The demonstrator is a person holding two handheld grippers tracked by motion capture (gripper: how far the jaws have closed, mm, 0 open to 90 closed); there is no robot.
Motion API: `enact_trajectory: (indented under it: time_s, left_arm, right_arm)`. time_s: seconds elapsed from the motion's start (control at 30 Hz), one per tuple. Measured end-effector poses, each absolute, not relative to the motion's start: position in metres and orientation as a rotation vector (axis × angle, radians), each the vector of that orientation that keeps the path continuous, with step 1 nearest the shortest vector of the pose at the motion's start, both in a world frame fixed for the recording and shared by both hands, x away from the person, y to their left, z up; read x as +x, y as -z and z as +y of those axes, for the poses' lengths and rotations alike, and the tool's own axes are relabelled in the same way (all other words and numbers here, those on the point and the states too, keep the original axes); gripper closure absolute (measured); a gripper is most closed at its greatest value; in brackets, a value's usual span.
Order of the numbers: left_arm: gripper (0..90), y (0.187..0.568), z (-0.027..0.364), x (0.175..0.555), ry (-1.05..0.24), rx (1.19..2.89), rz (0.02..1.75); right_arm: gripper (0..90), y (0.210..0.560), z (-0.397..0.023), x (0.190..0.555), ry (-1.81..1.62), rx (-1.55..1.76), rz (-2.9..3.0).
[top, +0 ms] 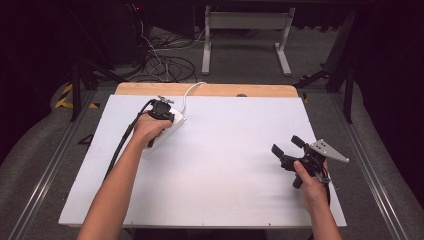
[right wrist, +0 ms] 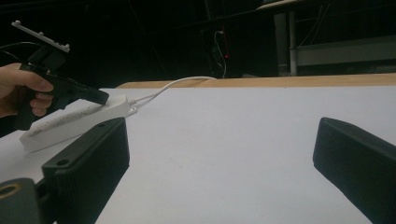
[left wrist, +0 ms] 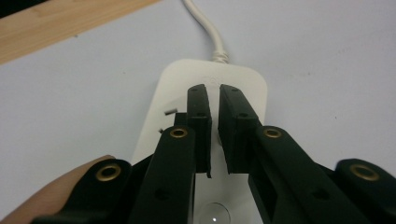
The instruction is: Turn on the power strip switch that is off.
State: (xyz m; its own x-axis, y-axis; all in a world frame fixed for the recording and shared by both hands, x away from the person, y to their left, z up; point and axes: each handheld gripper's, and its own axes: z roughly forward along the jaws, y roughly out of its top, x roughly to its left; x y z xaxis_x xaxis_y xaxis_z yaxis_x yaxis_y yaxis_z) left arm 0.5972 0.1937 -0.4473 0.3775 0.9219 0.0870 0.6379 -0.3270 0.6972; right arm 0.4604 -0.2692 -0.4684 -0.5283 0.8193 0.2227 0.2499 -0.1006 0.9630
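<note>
On the left side of the white table (top: 215, 170), I have the left gripper (top: 162, 114) resting its tips on the power strip (top: 172, 127), a white bar that lies at a slant near the table's far-left corner, just short of the wooden edge (top: 210, 90). Looking along that gripper's own jaws in the left gripper view, I see the left gripper (left wrist: 214, 109) with its two black jaws drawn nearly together, only a thin slit of white showing between them. They sit right over the strip's top face, with nothing that I can make out caught between the pads. A fingertip (left wrist: 60, 186) of the left hand shows at the bottom left corner there. The strip's white cord (top: 190, 92) runs off its far end, curves over the wooden edge and drops out of sight behind the table. In the right gripper view the strip (right wrist: 74, 122) looks raised at its cord end, with the left gripper pressing down on top of it, though I cannot tell whether it is truly lifted off the table.

Across a wide bare stretch of table, well apart from the strip, my right gripper (top: 289, 146) sits low over the near-right part of the surface. Its jaws stand wide apart and hold nothing, and the right hand (top: 310, 185) grips its handle from behind.
</note>
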Motion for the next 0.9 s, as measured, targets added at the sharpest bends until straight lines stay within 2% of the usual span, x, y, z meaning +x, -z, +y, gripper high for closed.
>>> enact_trajectory:
  time_s: [0.43,0.63,0.9]
  left_arm:
    - [85.8,0.422,0.222,0.564,-0.773,1.78,1.294]
    - [85.9,0.412,0.239,0.539,-0.851,1.638,1.29]
    - [85.7,0.398,0.258,0.496,-0.904,1.542,1.278]
  right_arm:
    - [4.7,0.468,-0.267,0.459,-1.658,1.16,1.733]
    - [4.8,0.467,-0.265,0.458,-1.641,1.149,1.734]
    - [4.8,0.466,-0.263,0.455,-1.609,1.146,1.738]
